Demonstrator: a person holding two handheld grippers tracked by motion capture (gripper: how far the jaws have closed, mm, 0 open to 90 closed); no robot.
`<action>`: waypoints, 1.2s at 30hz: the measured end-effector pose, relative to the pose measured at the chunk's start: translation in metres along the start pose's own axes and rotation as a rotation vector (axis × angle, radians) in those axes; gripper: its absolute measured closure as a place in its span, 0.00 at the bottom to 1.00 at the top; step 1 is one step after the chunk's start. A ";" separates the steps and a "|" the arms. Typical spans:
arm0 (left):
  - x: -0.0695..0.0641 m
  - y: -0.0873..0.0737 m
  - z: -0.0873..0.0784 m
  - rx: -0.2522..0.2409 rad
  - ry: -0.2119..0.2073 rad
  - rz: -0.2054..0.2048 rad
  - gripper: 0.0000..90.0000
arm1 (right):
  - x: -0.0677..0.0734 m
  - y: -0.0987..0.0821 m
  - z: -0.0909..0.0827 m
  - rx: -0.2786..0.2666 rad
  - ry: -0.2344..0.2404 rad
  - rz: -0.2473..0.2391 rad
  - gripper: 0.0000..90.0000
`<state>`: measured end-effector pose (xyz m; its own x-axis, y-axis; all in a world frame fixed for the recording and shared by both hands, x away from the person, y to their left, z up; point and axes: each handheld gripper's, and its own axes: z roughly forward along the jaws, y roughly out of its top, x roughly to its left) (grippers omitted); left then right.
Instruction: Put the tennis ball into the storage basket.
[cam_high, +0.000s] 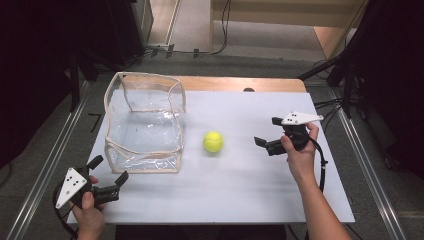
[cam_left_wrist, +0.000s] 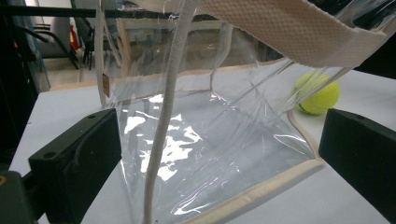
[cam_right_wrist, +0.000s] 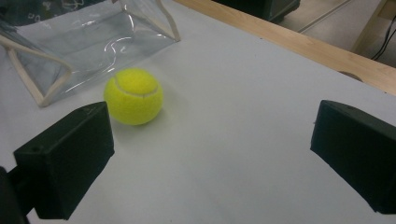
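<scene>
We see the yellow tennis ball (cam_high: 213, 141) sitting on the white table (cam_high: 240, 190), just beside the clear plastic bag (cam_high: 144, 122) — not in it yet. Our right gripper (cam_high: 266, 134) is wide open and holds nothing, near the ball. Our left gripper (cam_high: 109, 175) is wide open too, close to the bag's near corner — so we think almost all the work is still left.

Right gripper (cam_right_wrist: 210, 154) has its jaws spread wide over the white table (cam_right_wrist: 233, 140), nothing between them. The tennis ball (cam_right_wrist: 133, 96) sits just past the left jaw, a bit off to that side, not touching it. Behind the ball there's the clear bag (cam_right_wrist: 84, 37) with its beige trim, close to the ball but apart. Wooden table edge (cam_right_wrist: 299, 42) runs along the top right.
</scene>
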<state>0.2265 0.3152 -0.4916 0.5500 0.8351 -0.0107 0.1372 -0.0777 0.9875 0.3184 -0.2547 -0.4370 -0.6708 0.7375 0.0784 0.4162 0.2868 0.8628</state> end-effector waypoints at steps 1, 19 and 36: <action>0.000 0.000 0.000 0.000 0.000 0.000 0.00 | 0.000 0.000 0.000 0.000 0.000 0.000 0.00; 0.000 0.000 0.000 -0.004 -0.002 -0.007 0.00 | 0.005 0.014 0.014 0.027 0.046 -0.022 0.00; 0.000 0.000 0.000 0.000 -0.007 0.002 0.00 | 0.013 0.025 0.028 0.042 0.074 -0.037 0.00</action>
<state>0.2264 0.3157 -0.4916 0.5558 0.8312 -0.0100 0.1363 -0.0793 0.9875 0.3374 -0.2208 -0.4289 -0.7294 0.6788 0.0849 0.4144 0.3396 0.8444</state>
